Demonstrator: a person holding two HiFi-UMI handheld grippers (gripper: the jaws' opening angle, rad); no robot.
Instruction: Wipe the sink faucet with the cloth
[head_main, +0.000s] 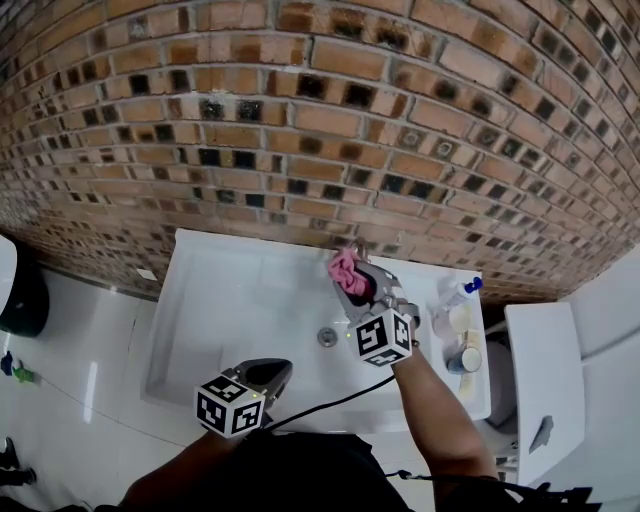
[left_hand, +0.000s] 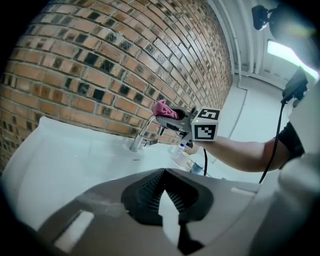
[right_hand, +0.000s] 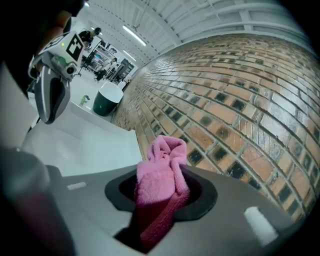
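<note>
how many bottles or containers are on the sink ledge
2. Both stand on the right ledge of the white sink: a clear plastic bottle with a blue cap at the back, and a small round container in front of it. Others may be hidden.

No readable text; bottle (head_main: 456, 308) label seemingly too small.

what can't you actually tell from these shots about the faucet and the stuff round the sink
- Faucet: in the head view the right gripper and its pink cloth cover it. The right gripper view shows only cloth and brick wall.
- Cloth touching the faucet or not: too small in the left gripper view.
- Bottles on the sink edge: labels too small in the head view.
</note>
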